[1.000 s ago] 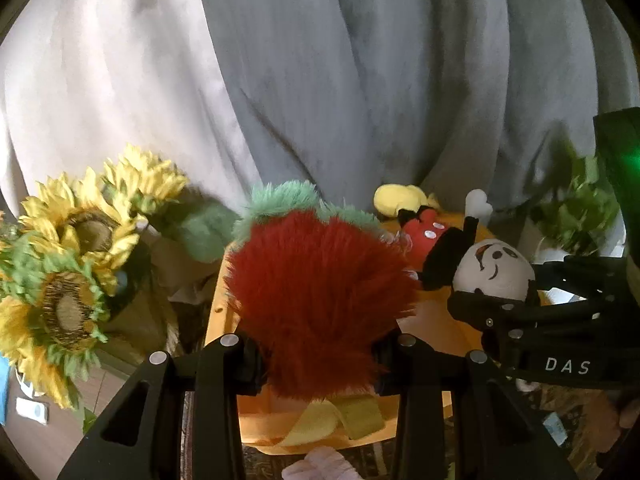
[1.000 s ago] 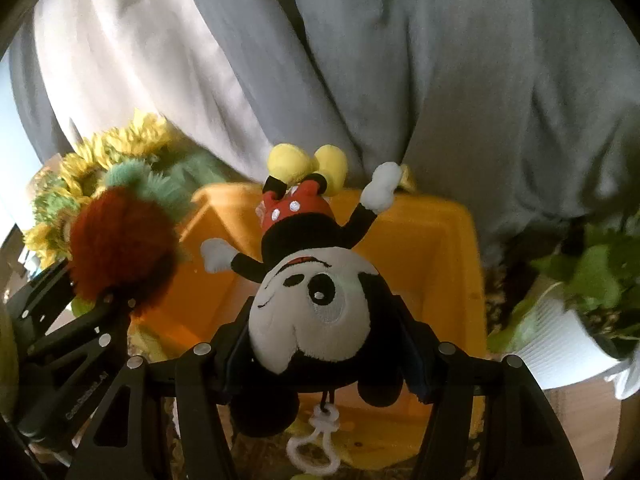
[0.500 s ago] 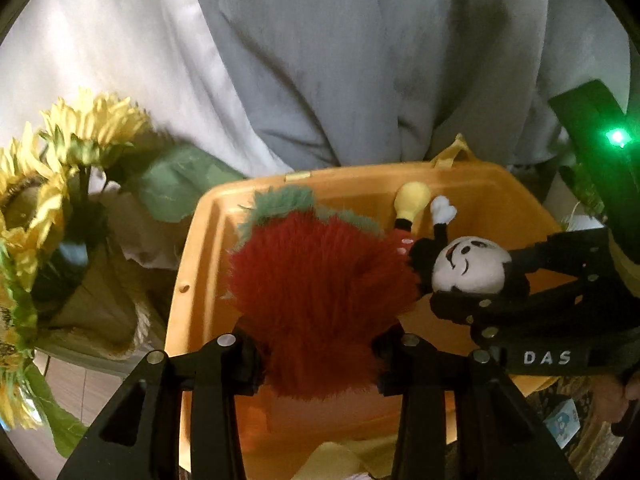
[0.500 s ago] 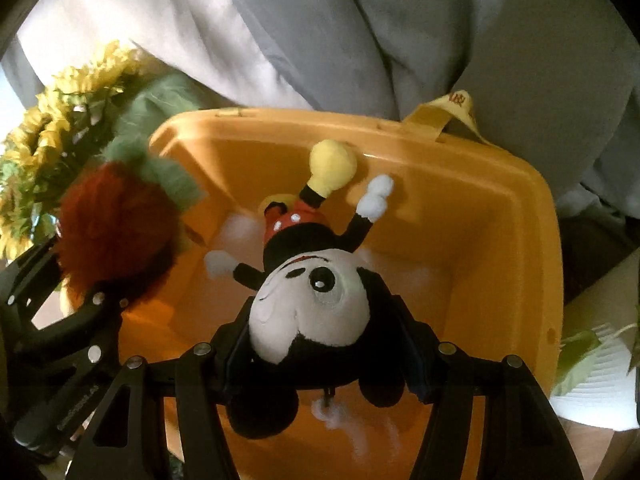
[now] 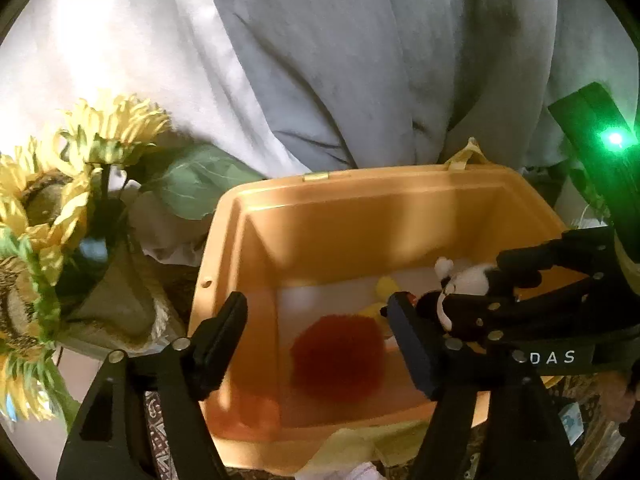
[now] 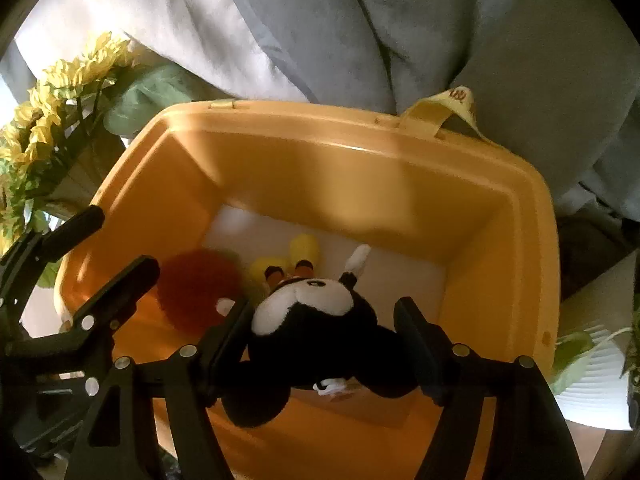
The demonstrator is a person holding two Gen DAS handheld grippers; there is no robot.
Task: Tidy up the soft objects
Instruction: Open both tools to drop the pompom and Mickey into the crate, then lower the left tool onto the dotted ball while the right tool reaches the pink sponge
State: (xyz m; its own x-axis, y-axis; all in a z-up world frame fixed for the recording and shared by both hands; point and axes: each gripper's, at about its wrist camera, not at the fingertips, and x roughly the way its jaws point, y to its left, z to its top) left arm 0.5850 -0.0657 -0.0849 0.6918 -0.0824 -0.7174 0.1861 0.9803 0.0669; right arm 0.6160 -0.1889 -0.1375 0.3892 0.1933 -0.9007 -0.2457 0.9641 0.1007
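Left gripper (image 5: 316, 332): fingers apart, clamping nothing, above orange bin (image 5: 360, 216). Red furry plush (image 5: 338, 356): lying on bin floor. Right gripper (image 6: 324, 320): fingers spread. Mouse plush (image 6: 316, 332): between fingers, head-down over bin; contact unclear.

Dim, warm light from upper left; curtain (image 5: 120, 52) glares white, orange bin (image 6: 536, 280) shadowed inside, soft motion blur, fisheye-bent dark corners
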